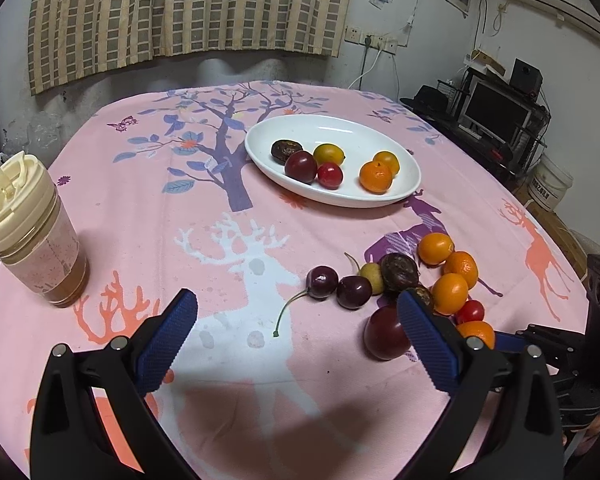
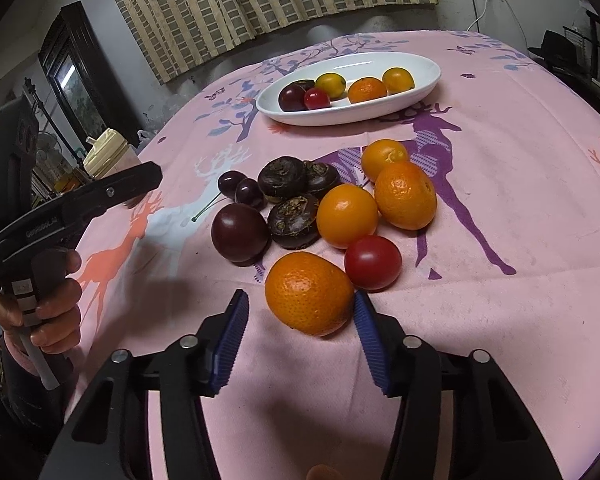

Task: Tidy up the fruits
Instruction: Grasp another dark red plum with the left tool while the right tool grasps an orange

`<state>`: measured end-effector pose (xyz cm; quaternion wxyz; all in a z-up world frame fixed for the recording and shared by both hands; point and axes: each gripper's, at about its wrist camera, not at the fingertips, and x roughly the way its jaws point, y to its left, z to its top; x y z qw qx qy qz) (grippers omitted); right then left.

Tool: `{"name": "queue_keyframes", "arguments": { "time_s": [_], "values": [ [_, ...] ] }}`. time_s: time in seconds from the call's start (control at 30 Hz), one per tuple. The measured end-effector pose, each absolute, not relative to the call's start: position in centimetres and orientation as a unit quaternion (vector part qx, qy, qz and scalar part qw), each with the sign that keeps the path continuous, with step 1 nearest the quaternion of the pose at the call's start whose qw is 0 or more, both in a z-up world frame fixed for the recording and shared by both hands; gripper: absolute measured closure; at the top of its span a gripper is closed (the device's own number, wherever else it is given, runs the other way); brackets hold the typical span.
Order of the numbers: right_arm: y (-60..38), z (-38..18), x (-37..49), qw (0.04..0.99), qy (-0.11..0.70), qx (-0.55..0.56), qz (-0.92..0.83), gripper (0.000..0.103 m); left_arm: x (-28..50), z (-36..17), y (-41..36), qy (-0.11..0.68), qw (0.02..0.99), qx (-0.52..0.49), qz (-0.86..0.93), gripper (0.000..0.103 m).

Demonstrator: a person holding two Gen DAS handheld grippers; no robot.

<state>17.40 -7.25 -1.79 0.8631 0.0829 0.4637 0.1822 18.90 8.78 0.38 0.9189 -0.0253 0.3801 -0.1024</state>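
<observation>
Blue ribbed pads of the right gripper [image 2: 300,312] stand wide apart and empty, with the nearest round orange mandarin [image 2: 309,293] sitting between their tips, its right side touching or nearly touching the right pad. Risk one: if the jaws close off-centre, the mandarin may roll or squirt forward into the small red cherry tomato [image 2: 373,262] just behind it and scatter the pile. Risk two: a hard squeeze could bruise soft fruit. Further back lie a dark purple plum [image 2: 240,232], brown wrinkled water chestnuts [image 2: 294,220], two dark cherries [image 2: 240,188] and more orange citrus [image 2: 405,194], all loose on the pink deer-print tablecloth [image 2: 520,200]. Beyond them, well apart, the white oval ceramic dish [image 2: 364,114] already holds six fruits; a piece dropped in could knock others. The left gripper [image 1: 298,312] is likewise spread wide and empty, hovering beside the pile. Only the left view shows a cream-lidded plastic tumbler [image 1: 32,232] clearly and a small yellow-green fruit [image 1: 371,276] within the pile; only the right view shows the person's hand [image 2: 48,304] on the left tool's grip.
</observation>
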Motion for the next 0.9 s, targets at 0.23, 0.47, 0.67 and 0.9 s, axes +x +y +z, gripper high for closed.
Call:
{"name": "queue_keyframes", "arguments": {
  "time_s": [0.23, 0.47, 0.67, 0.9],
  "values": [
    [-7.9, -2.4, 17.9, 0.855, 0.474, 0.102, 0.182, 0.059, 18.8, 0.3, 8.6, 0.386, 0.916, -0.022, -0.106, 0.005],
    [-9.3, -1.0, 16.6, 0.874, 0.432, 0.117, 0.189, 0.059, 18.6, -0.9, 6.5, 0.407, 0.900, -0.011, -0.157, 0.007],
    [-11.1, -0.8, 16.5, 0.879, 0.418, 0.139, 0.184, 0.059, 18.3, -2.8, 3.3, 0.431, 0.879, 0.033, -0.200, 0.044],
    [-11.8, -0.8, 16.5, 0.876, 0.413, 0.154, 0.193, 0.059, 18.8, -3.8, 2.5, 0.439, 0.875, 0.035, -0.201, 0.045]
  ]
}}
